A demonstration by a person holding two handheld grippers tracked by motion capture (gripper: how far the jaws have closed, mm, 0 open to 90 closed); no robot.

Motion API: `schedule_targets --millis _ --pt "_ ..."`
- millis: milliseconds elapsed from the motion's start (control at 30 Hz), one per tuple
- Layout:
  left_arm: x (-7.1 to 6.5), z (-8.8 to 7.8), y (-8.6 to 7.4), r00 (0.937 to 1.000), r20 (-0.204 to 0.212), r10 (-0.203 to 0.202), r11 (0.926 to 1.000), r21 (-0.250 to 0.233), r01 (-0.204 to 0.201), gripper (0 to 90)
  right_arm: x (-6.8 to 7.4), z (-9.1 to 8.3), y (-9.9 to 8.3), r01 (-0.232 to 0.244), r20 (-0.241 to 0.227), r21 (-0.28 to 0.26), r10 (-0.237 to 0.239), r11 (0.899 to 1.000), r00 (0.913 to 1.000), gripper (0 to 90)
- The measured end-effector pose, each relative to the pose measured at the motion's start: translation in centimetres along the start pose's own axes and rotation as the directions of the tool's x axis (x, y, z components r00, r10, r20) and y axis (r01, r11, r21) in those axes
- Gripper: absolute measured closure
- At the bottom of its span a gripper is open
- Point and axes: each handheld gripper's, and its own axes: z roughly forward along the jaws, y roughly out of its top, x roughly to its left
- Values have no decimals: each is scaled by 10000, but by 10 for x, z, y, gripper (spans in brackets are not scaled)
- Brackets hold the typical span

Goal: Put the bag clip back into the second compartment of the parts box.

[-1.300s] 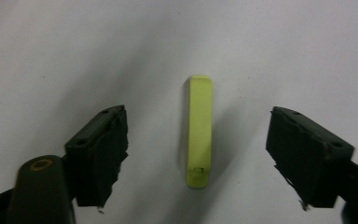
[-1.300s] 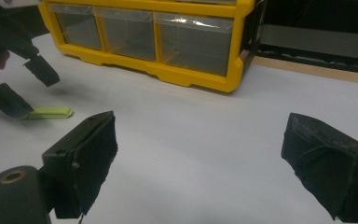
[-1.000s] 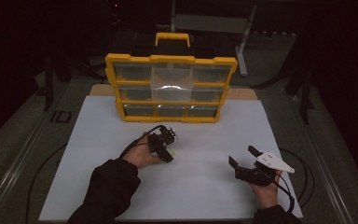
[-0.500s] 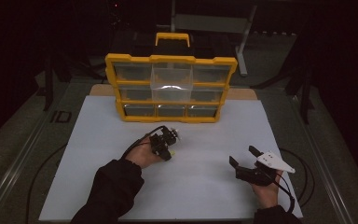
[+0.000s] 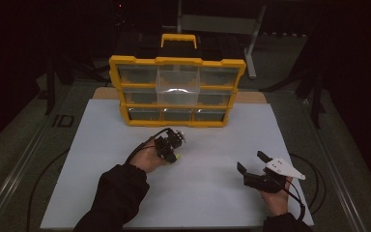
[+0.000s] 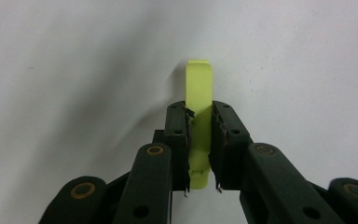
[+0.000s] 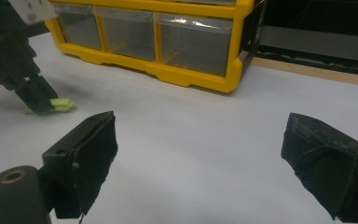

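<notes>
Now smooth lime plastic clip (image 6: 199,121) between matte black pads (image 6: 221,140).

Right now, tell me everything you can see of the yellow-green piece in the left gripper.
The yellow-green piece is a small, flat, narrow strip, smooth and matte like plastic, with a squared notched end. It lies low on the white sheet, in front of the yellow drawer cabinet. The left gripper has just been closing on it: both pads press its long sides about mid-length, one end sticking out past the fingertips. Whether it rests on the sheet or is just lifted is unclear.
</notes>
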Motion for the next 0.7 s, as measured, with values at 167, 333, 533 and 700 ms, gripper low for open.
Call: schedule_targets --millis 167,333,533,700 --pt "1 -8 -3 9999 71 -77 9997 -228 79 791 1 0 0 25 -18 17 -25 10000 10000 102" --pt "4 -15 -6 9999 170 -14 9994 -332 20 791 1 0 0 63 -9 18 -63 10000 10000 102" --pt "7 -21 -10 9997 228 8 9987 -511 3 790 1 1 -1 79 -22 42 -79 10000 10000 102" --pt "8 -26 -13 9998 198 63 9986 -528 -52 790 1 1 -1 87 -13 39 -87 10000 10000 102"
